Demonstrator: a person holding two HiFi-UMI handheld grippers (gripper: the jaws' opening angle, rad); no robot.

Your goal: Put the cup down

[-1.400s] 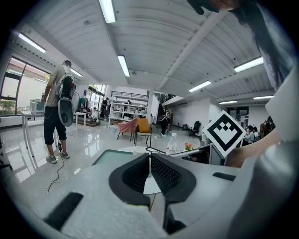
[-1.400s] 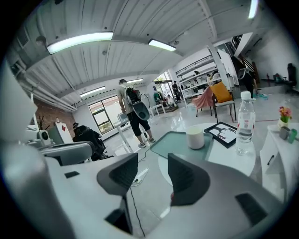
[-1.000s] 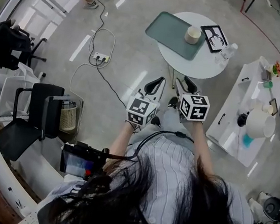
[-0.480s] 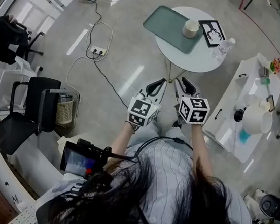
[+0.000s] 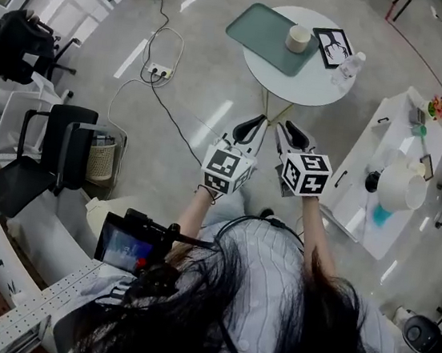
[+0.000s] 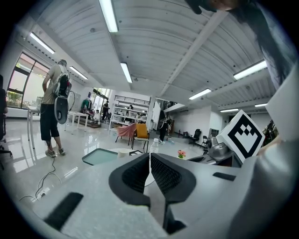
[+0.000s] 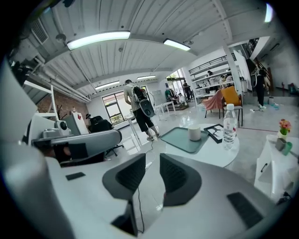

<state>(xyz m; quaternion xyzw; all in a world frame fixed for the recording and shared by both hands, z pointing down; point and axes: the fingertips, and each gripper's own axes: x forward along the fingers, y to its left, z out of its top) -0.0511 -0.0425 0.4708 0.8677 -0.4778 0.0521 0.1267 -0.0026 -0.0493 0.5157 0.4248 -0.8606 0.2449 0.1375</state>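
The beige cup (image 5: 298, 37) stands upright on the green tray (image 5: 270, 39), on the round white table (image 5: 298, 81) ahead of me. Neither gripper holds it. My left gripper (image 5: 251, 127) and right gripper (image 5: 289, 131) hover side by side over the floor, well short of the table. In the left gripper view the left gripper (image 6: 149, 158) is shut with nothing in it, and the cup (image 6: 123, 152) shows far beyond. The right gripper (image 7: 153, 161) keeps a narrow gap; its jaws are closing on nothing. Cup (image 7: 194, 133) and tray (image 7: 180, 140) lie ahead of it.
A water bottle (image 5: 346, 67) and a black framed picture (image 5: 332, 47) share the table. A white cart (image 5: 390, 178) with a pot stands right. A black chair (image 5: 53, 166), a wastebasket (image 5: 100, 165) and a floor power strip (image 5: 159, 71) lie left. A person (image 7: 139, 109) stands beyond.
The table with the cup has drifted a little up and away in the head view. Both grippers stay side by side in front of the body, empty.
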